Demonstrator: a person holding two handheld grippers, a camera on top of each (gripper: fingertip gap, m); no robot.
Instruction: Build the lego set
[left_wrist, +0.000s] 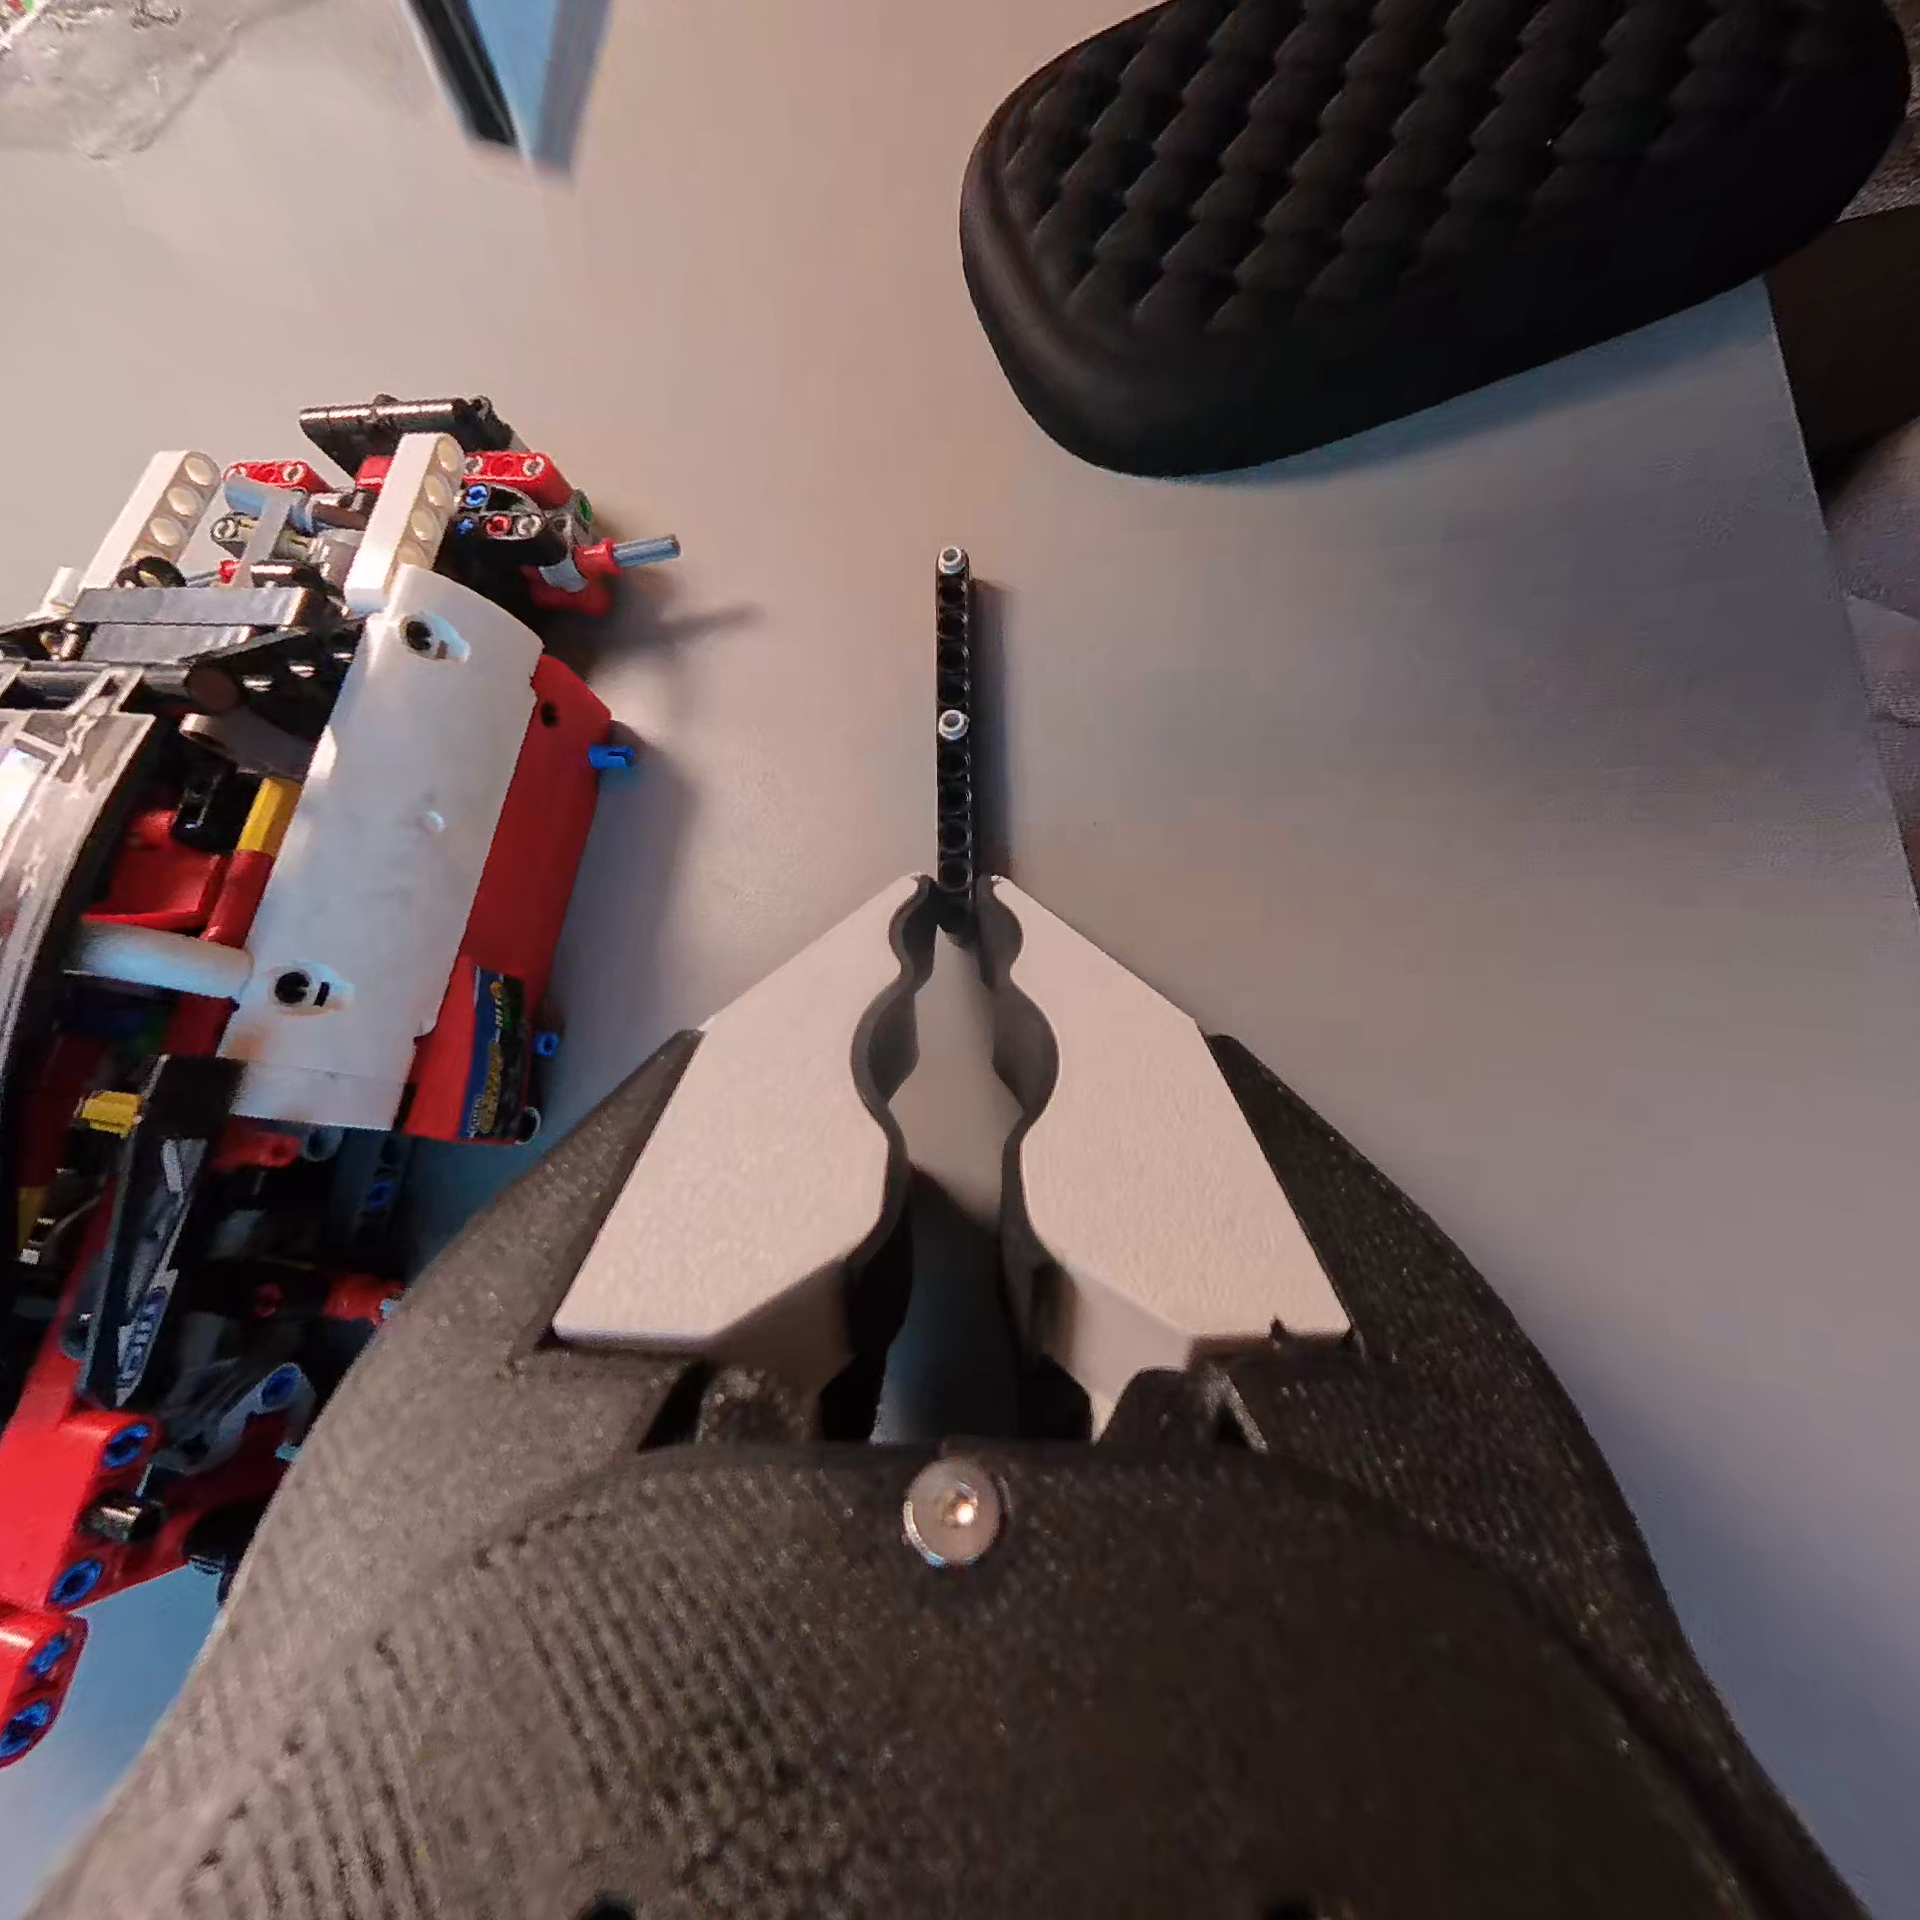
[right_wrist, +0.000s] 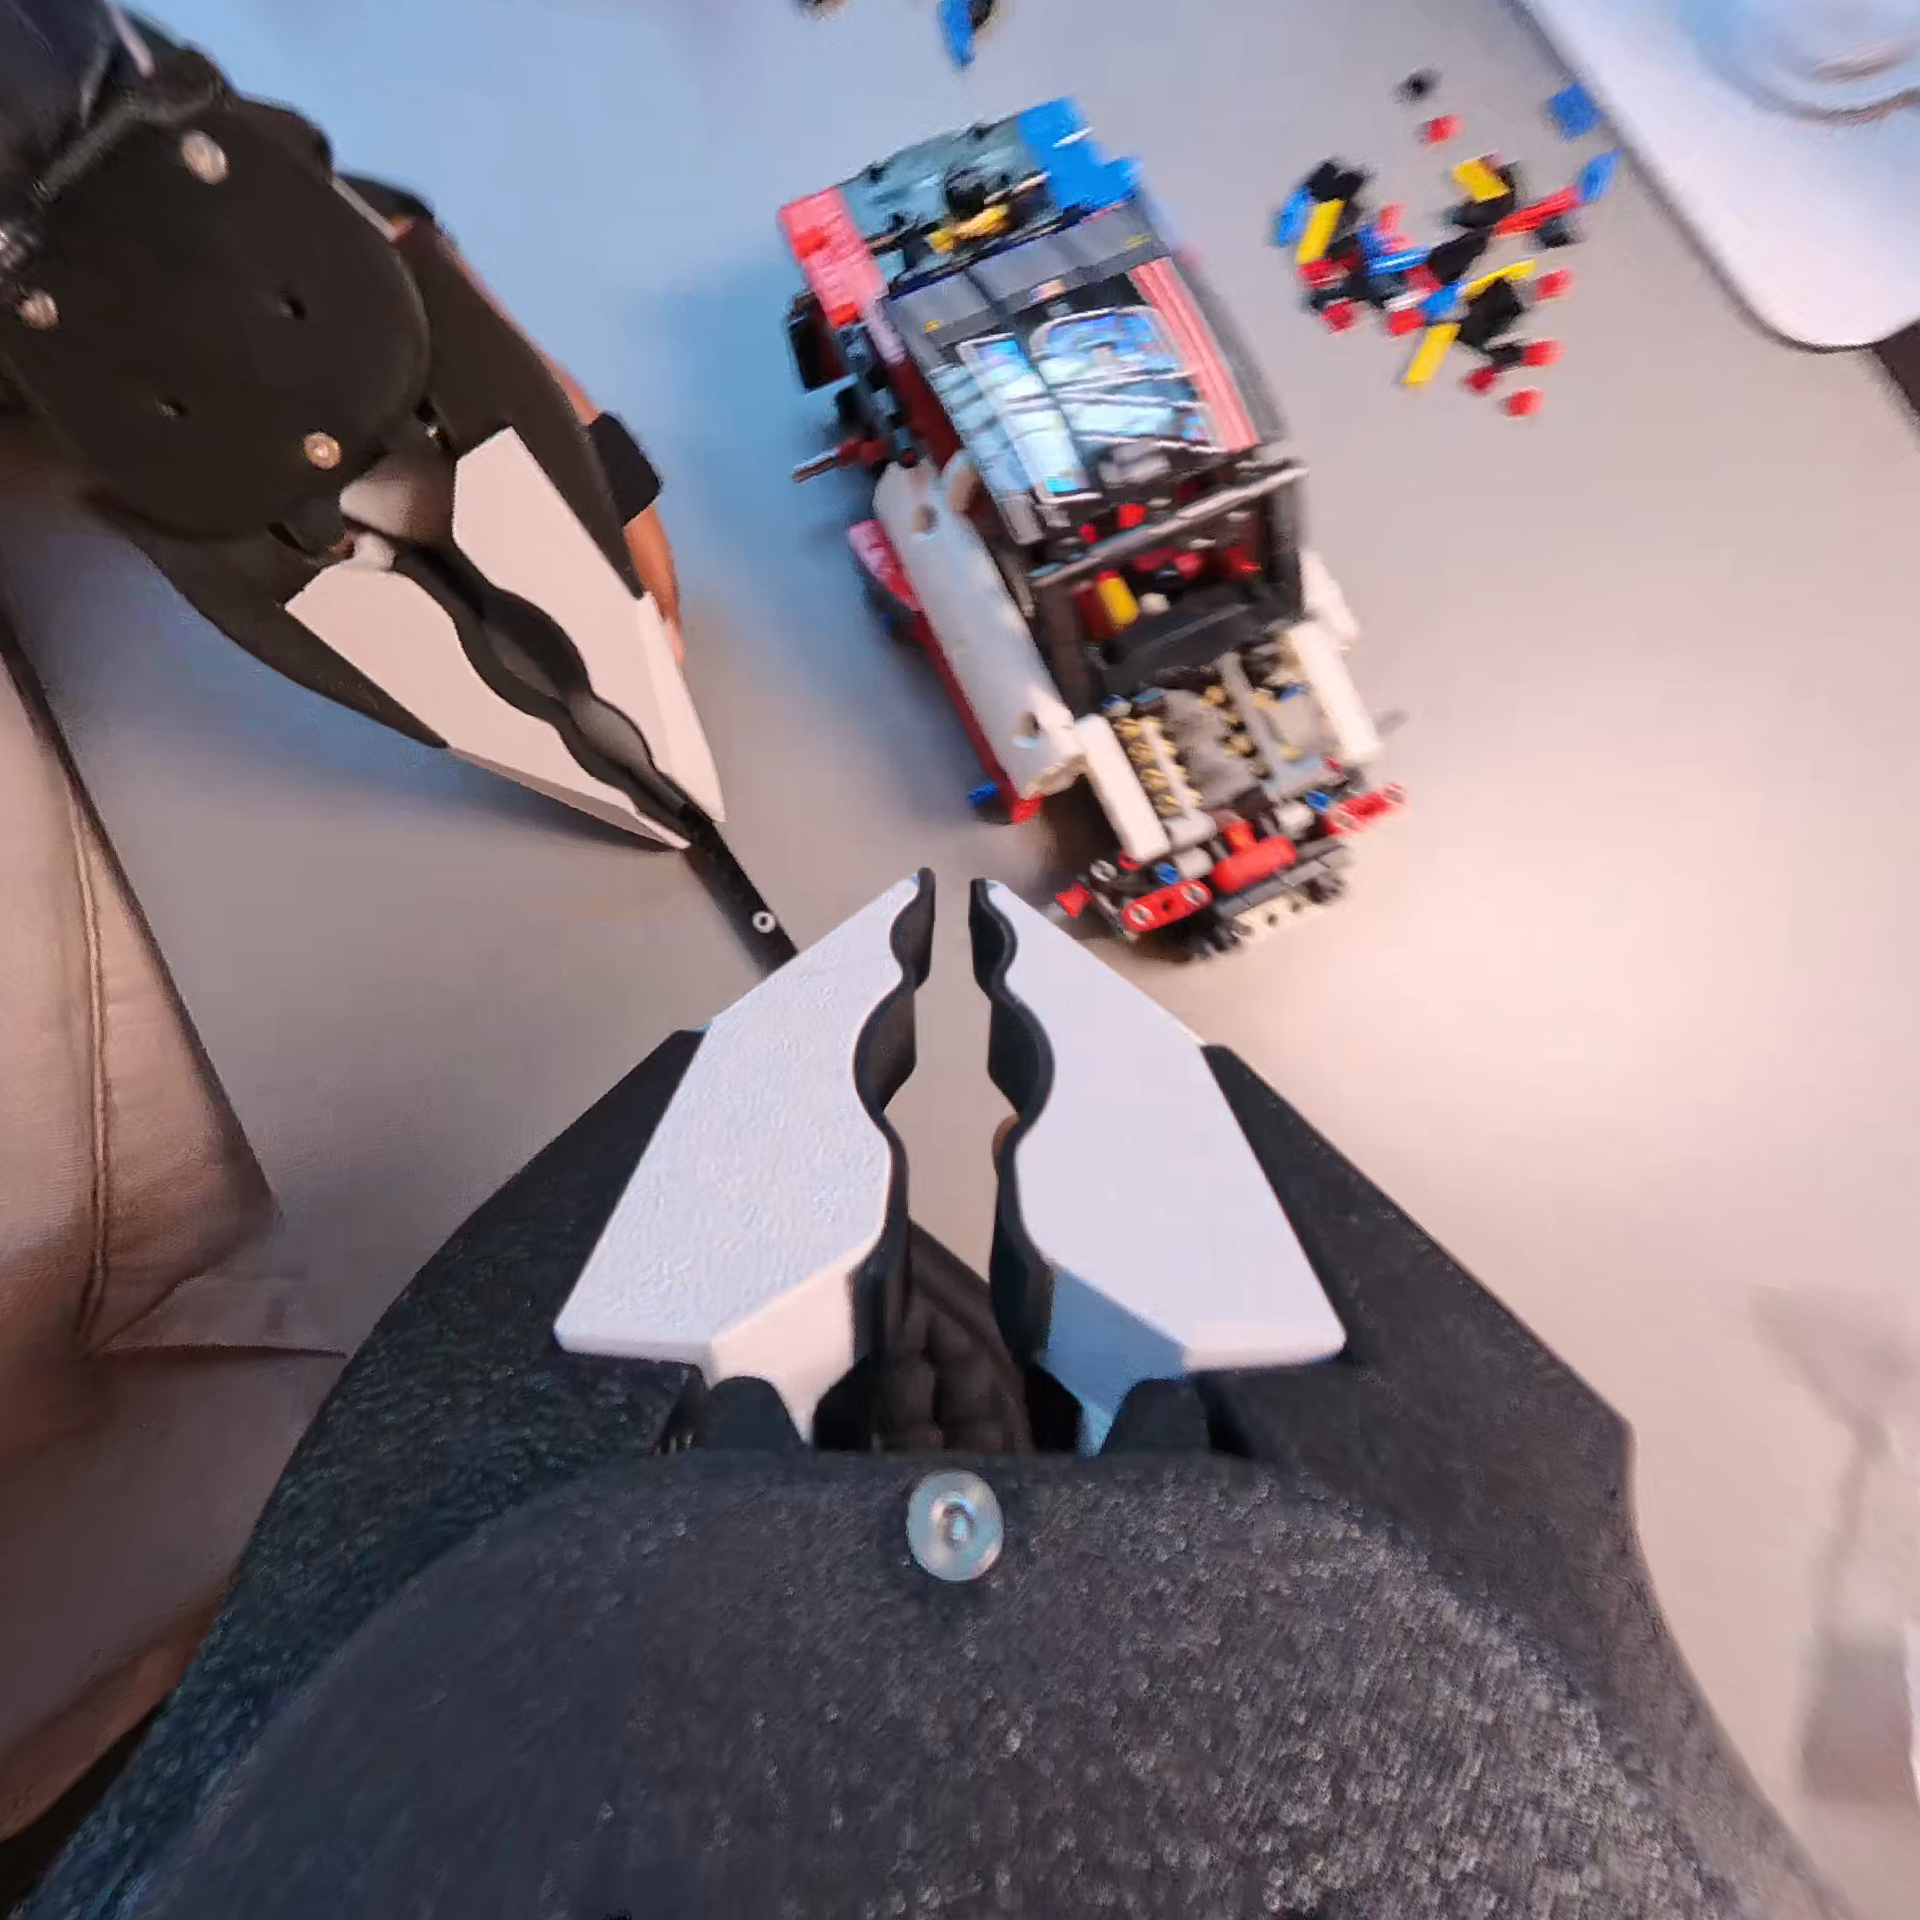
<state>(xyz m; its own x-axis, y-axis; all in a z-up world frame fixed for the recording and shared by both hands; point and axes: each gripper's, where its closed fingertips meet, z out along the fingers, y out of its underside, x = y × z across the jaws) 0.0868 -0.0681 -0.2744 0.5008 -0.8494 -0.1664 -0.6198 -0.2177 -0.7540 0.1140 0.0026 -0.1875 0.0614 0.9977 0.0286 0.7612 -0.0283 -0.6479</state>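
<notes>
My left gripper (left_wrist: 954, 885) is shut on the near end of a long black holed beam (left_wrist: 954, 717) with two grey pins in it. The beam points forward, low over the grey table (left_wrist: 1351, 831). A partly built red, white and black lego vehicle (left_wrist: 395, 831) lies to its left. In the right wrist view, my right gripper (right_wrist: 951, 894) is empty, its jaws closed to a narrow slit. It hovers just right of the beam (right_wrist: 743, 904) held by the left gripper (right_wrist: 696, 821). The vehicle (right_wrist: 1091, 540) lies ahead of it.
A pile of loose red, blue, yellow and black pieces (right_wrist: 1434, 270) lies right of the vehicle. A white bag or tray (right_wrist: 1714, 156) is at the far right. A black textured pad (left_wrist: 1403, 208) overhangs the table edge. A person's hand (right_wrist: 649, 561) is behind the left gripper. One gripper's finger ends stand about 12 centimeters off the other's.
</notes>
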